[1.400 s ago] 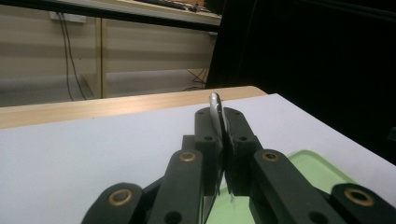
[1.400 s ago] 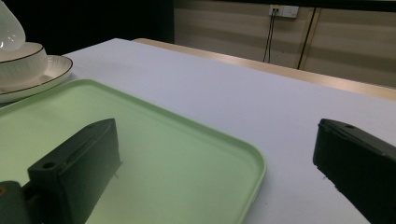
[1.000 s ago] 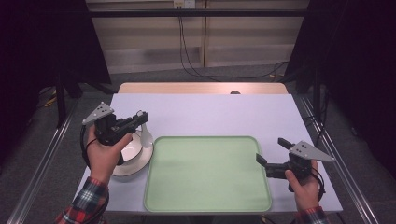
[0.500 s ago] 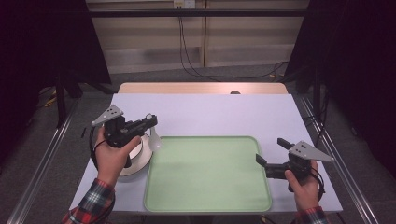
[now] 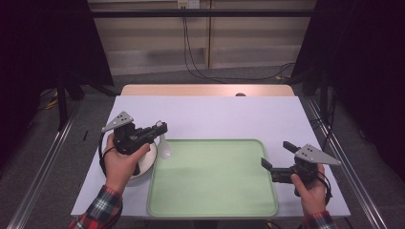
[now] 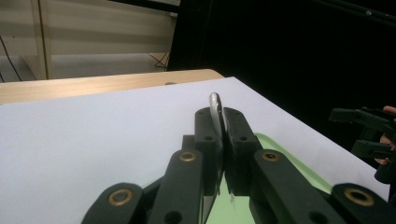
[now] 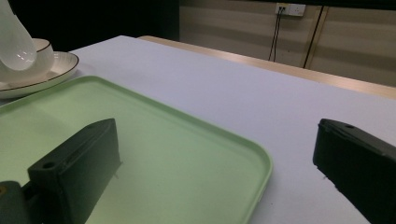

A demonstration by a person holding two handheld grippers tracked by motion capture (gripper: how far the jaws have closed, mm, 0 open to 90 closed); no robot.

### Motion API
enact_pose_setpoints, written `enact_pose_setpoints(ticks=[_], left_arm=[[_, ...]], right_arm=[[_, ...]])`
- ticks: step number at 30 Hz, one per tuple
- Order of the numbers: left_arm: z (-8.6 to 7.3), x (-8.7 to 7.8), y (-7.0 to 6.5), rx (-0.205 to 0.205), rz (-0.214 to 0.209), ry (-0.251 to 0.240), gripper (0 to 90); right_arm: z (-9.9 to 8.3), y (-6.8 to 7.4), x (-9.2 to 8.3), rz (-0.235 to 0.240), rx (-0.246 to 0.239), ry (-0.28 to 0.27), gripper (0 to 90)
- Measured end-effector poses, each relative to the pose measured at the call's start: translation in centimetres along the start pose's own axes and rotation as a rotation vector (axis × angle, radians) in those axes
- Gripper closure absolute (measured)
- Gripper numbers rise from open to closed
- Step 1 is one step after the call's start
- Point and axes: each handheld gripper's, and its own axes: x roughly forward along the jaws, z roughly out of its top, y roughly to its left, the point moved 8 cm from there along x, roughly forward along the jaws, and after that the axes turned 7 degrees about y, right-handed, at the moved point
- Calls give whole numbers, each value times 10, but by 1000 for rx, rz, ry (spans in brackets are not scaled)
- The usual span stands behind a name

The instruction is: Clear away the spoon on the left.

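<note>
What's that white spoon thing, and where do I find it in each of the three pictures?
High view: the white spoon hangs from the left gripper, left of centre, at the tray's left edge.
Left gripper view: its handle stands centre, clamped between the jaws.
Right gripper view: its bowl is top left.
Shared landmark: the green tray.

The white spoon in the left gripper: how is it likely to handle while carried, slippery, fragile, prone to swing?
The white spoon looks glossy like glazed ceramic, so probably stiff, slippery and breakable if dropped. The left gripper clamps only its thin handle edge while the bowl hangs below, so it may pivot. It hangs at the edge of the green tray, so a slip would be short.
</note>
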Motion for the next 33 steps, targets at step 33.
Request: enact_pose_setpoints(ticks=[33], left_arm=[[-42, 19, -17, -6, -62, 83, 856]], right_arm=[[-2, 1, 1, 5, -5, 10, 2]])
